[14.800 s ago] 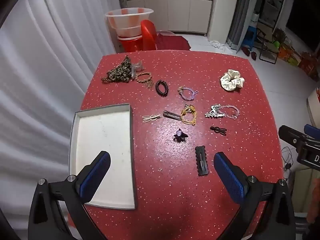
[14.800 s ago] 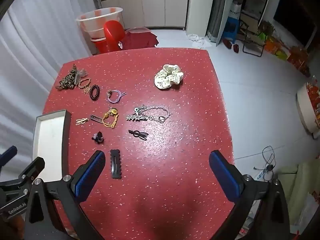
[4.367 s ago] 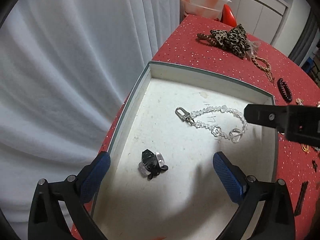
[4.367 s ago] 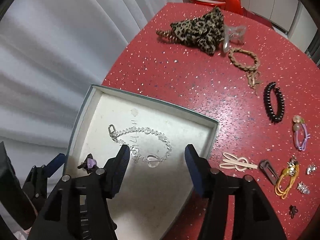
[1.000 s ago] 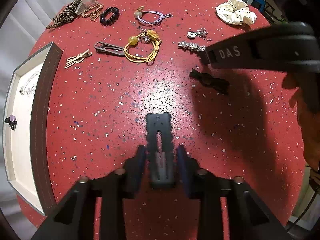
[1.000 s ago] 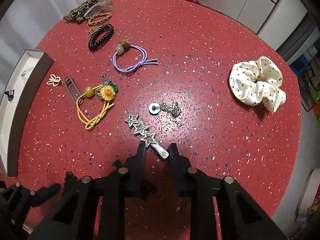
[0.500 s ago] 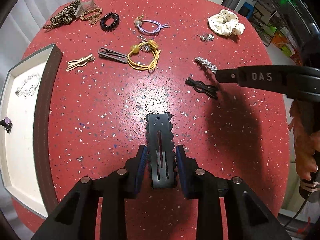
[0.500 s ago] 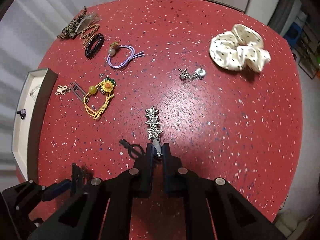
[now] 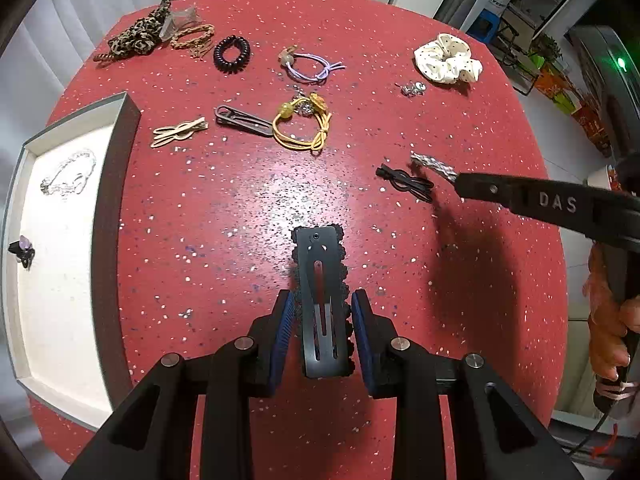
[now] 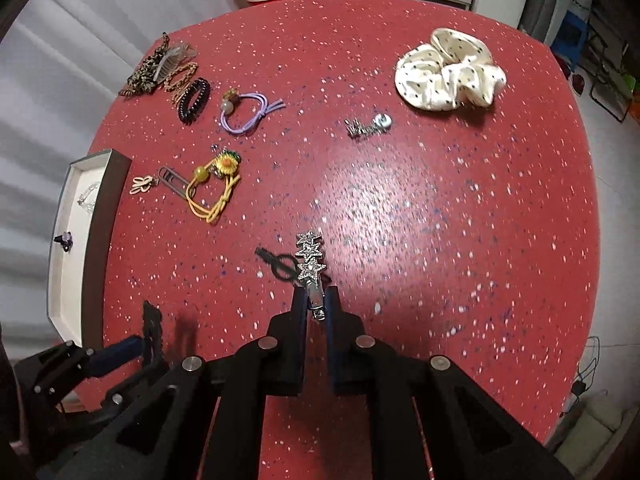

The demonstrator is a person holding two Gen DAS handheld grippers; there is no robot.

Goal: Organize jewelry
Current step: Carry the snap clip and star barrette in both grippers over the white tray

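My left gripper [image 9: 323, 312] is shut on a black scalloped hair clip [image 9: 320, 280], held above the red speckled table [image 9: 240, 208]. My right gripper [image 10: 316, 304] is shut on a silver star hair clip [image 10: 310, 258], lifted off the table; the same clip [image 9: 434, 166] and gripper show at the right of the left wrist view. A thin black bow clip [image 9: 406, 180] lies just under it. The white tray [image 9: 60, 240] at the left table edge holds a silver chain bracelet [image 9: 68, 176] and a small black-and-purple piece [image 9: 22, 250].
Loose on the table: a yellow flower hair tie [image 9: 302, 126], a dark slide clip [image 9: 242, 120], a beige bow clip [image 9: 178, 132], a purple hair tie [image 9: 312, 66], a black coil tie [image 9: 232, 54], a leopard scrunchie [image 9: 134, 38], a white dotted scrunchie [image 9: 448, 64], a small silver charm [image 9: 412, 88].
Both grippers have risen and drawn back with their clips. The right gripper closed on the star clip and lifted it off the table, rolling so that the clip points away.
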